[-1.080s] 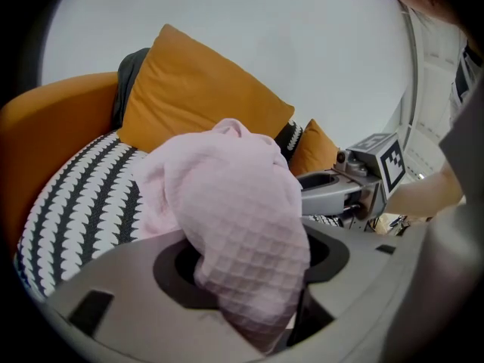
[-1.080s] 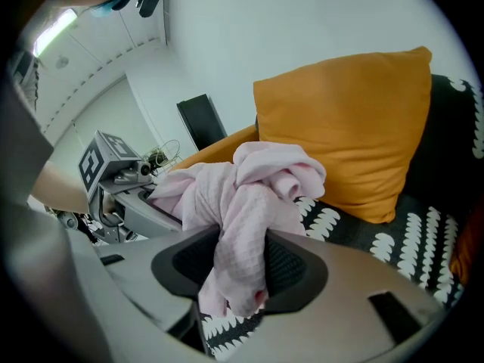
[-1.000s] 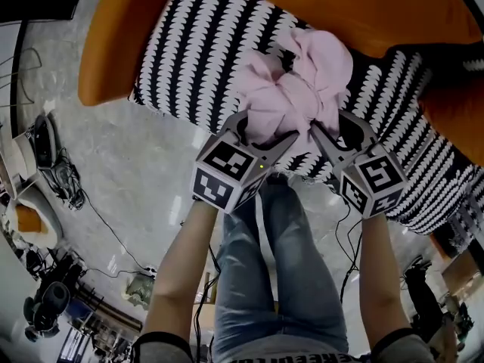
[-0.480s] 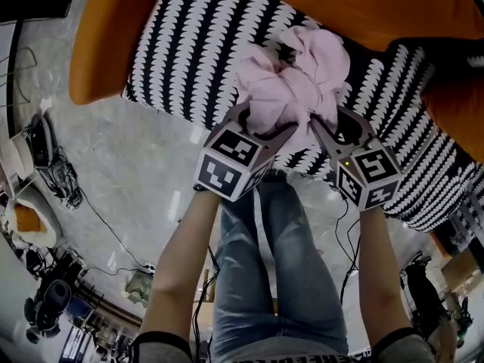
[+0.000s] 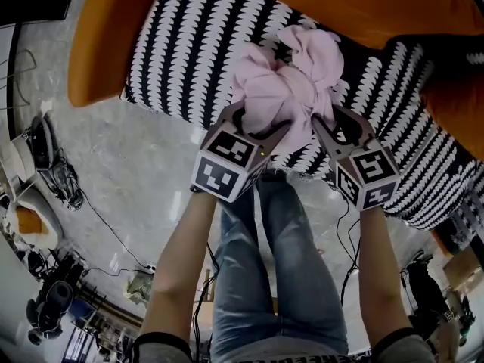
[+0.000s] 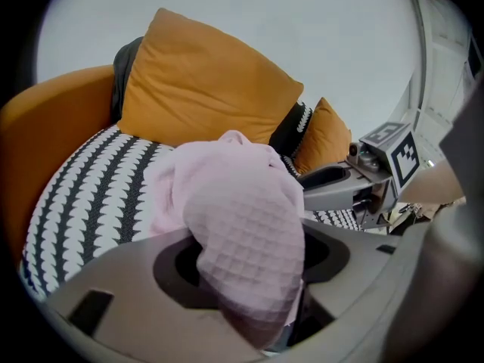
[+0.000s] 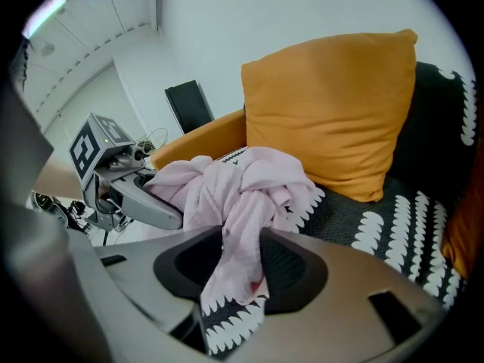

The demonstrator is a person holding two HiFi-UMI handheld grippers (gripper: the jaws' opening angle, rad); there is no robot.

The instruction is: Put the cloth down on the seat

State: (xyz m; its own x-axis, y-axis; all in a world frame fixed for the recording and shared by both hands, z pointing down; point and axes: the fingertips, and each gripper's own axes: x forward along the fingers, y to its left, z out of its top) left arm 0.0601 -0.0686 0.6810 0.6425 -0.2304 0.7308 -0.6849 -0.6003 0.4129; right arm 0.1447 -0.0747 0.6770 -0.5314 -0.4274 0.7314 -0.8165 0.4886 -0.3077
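A crumpled pink cloth lies bunched on the black-and-white patterned seat of an orange armchair, near its front edge. My left gripper is at the cloth's near left side. In the left gripper view a thick fold fills the gap of that gripper, which looks shut on it. My right gripper is at the near right side. A thin strand of cloth hangs loosely between the jaws of the right gripper; they have just been closing and still stand wide.
Orange cushions lean against the chair's back behind the cloth. The orange armrest curves round the seat's left side. The person's legs stand right before the seat. Cables and gear lie on the grey floor at left.
Both grippers have sunk slightly toward the seat along with the cloth. The cloth bundle keeps its shape and place on the seat.
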